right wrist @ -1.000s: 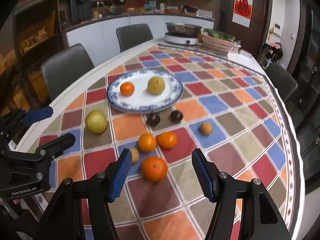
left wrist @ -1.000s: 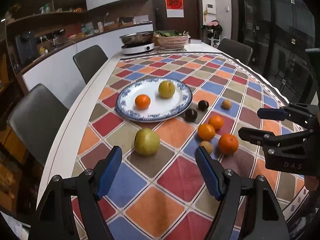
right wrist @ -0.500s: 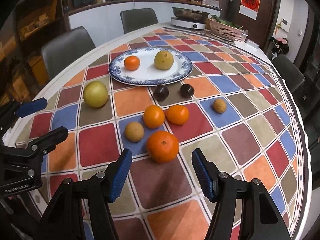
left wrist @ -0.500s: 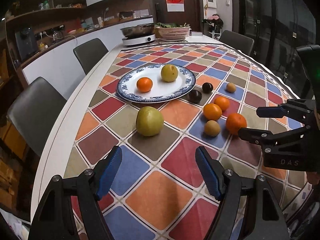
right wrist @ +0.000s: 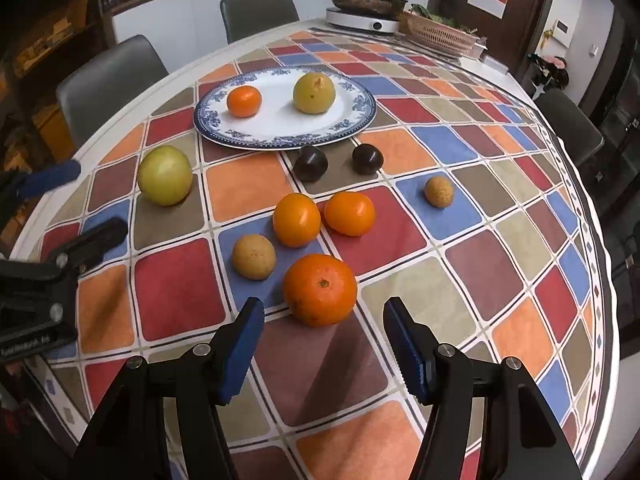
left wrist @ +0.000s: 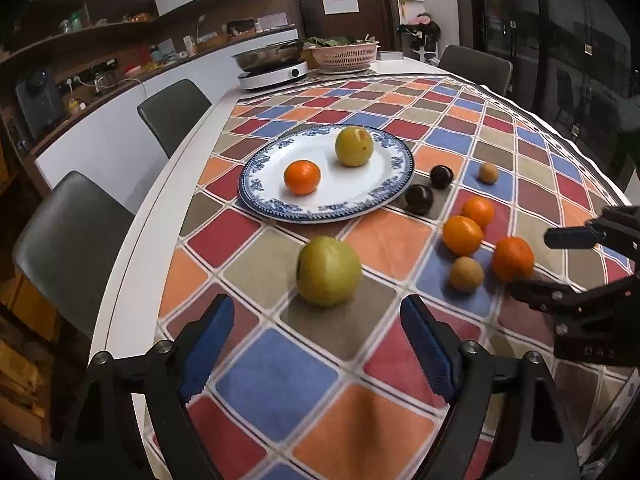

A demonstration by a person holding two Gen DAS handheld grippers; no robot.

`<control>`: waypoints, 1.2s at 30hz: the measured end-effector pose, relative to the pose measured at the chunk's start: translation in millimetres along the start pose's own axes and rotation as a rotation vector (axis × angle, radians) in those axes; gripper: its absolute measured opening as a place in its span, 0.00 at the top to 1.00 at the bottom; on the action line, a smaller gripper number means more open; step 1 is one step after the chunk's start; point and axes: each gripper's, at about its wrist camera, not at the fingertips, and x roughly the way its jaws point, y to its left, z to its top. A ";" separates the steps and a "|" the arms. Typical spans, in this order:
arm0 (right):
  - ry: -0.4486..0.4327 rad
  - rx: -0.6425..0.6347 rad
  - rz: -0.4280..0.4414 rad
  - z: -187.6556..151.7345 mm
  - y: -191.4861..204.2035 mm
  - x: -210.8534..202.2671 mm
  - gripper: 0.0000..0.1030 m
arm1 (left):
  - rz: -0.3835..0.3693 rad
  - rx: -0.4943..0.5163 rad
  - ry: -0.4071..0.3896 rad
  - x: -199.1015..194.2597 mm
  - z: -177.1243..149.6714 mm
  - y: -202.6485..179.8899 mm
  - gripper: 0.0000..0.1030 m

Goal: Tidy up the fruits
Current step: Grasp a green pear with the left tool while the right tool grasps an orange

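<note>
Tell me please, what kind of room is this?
Most likely a home kitchen with a dining area: a dining table with a checked cloth and chairs around it, a pan on a portable cooktop, and a counter with shelves behind.

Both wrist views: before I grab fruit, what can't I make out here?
- Left view: right gripper cut off by the right edge; one finger overlaps the big orange, so contact there is unclear.
- Right view: left gripper cut off by the left edge.
- Pan contents: too far in both views.
- Fruit undersides: hidden.
</note>
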 end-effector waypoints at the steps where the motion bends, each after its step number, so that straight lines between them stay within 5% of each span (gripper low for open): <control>1: 0.006 0.003 -0.011 1.2 0.1 1.1 0.39 | -0.013 -0.004 0.013 6.1 3.8 2.7 0.17; 22: 0.032 0.031 -0.056 8.2 0.7 15.5 0.44 | -0.022 -0.043 0.088 60.9 17.8 7.7 0.17; 32: 0.043 0.031 -0.021 9.6 1.3 21.0 0.55 | -0.079 -0.065 0.119 71.6 19.3 5.6 0.53; 36: 0.040 0.021 -0.011 9.4 2.2 22.2 0.58 | -0.074 -0.059 0.120 72.3 19.6 2.6 0.53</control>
